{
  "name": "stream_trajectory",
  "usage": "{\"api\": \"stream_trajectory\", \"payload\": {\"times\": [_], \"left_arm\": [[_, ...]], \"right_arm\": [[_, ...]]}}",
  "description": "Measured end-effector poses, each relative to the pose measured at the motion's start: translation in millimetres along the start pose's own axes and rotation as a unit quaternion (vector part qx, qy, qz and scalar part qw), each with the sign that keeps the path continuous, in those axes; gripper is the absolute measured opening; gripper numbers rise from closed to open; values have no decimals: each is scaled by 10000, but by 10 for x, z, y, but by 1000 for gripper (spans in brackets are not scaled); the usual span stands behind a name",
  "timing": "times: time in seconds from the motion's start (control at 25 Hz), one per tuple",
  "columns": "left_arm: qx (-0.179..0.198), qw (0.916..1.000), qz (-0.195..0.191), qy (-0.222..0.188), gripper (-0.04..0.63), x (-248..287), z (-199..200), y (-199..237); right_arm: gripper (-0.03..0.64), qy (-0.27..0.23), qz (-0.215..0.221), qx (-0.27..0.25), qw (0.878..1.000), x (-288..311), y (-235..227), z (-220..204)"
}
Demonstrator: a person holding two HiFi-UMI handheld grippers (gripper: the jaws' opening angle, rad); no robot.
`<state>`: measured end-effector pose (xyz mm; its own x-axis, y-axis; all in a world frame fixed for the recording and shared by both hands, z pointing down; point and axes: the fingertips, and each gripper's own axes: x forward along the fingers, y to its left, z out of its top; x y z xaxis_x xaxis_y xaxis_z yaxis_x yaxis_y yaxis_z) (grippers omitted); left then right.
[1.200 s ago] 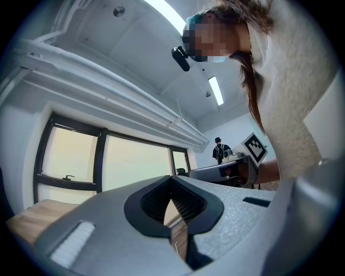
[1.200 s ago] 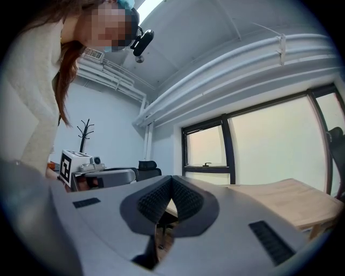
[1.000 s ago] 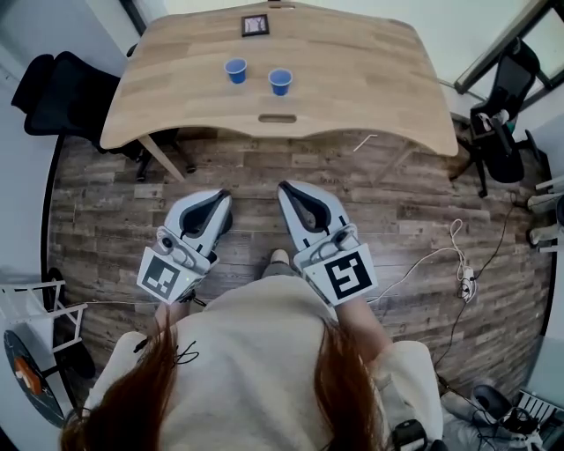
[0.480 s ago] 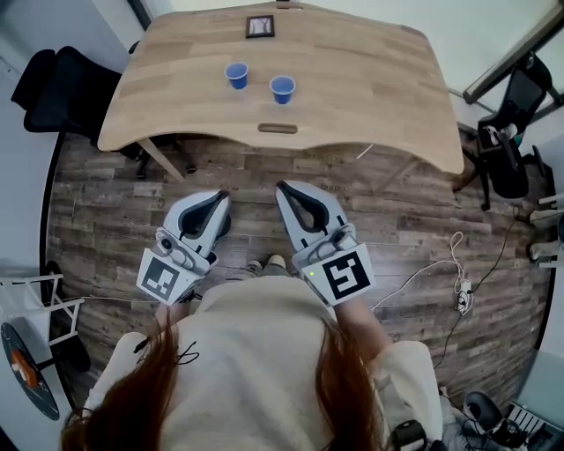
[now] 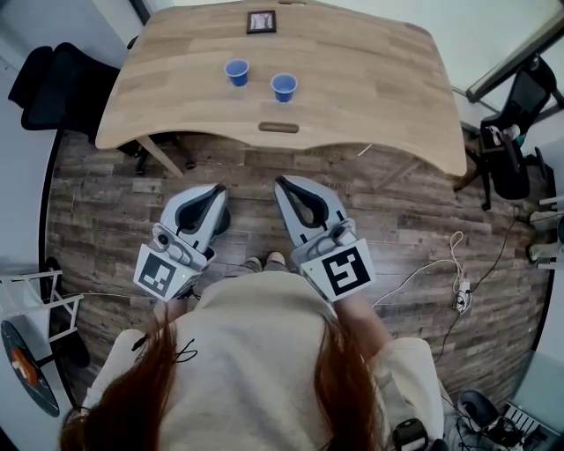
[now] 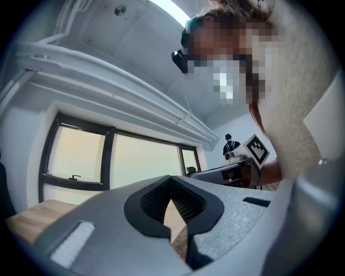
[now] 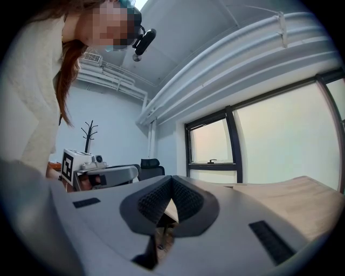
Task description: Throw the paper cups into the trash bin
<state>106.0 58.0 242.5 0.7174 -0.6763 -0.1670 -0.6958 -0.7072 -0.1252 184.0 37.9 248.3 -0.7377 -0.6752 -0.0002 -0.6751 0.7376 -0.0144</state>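
Two blue paper cups stand upright on the wooden table [image 5: 370, 97], one [image 5: 236, 71] to the left and one [image 5: 284, 86] to the right, a little apart. My left gripper [image 5: 218, 188] and right gripper [image 5: 280, 182] are held side by side over the floor, short of the table's near edge and well away from the cups. Both point toward the table. The left gripper [image 6: 171, 180] is shut with nothing in it, and so is the right gripper [image 7: 171, 179]. No trash bin shows in any view.
A small dark frame [image 5: 262, 21] lies at the table's far edge. A black chair [image 5: 53, 84] stands left of the table and another [image 5: 511, 132] to its right. Cables [image 5: 458, 282] trail over the plank floor at right. The person's feet [image 5: 264, 262] show between the grippers.
The table has slid slightly lower and nearer in the head view. Both grippers stay shut and keep their place in front of the body.
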Motion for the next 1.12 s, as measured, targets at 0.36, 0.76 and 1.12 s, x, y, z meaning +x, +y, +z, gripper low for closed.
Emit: {"api": "stream_trajectory", "payload": {"times": [0.36, 0.76, 1.12], "left_arm": [[-30, 10000, -16, -16, 3, 8, 6, -74], [-1, 9998, -103, -156, 3, 126, -91, 206], [-67, 9995, -181, -263, 3, 498, -182, 740]], "right_arm": [[11, -23, 106, 144, 9998, -10, -49, -50], [11, -2, 83, 47, 10000, 269, -202, -88], [12, 24, -79, -29, 10000, 741, -629, -83]]}}
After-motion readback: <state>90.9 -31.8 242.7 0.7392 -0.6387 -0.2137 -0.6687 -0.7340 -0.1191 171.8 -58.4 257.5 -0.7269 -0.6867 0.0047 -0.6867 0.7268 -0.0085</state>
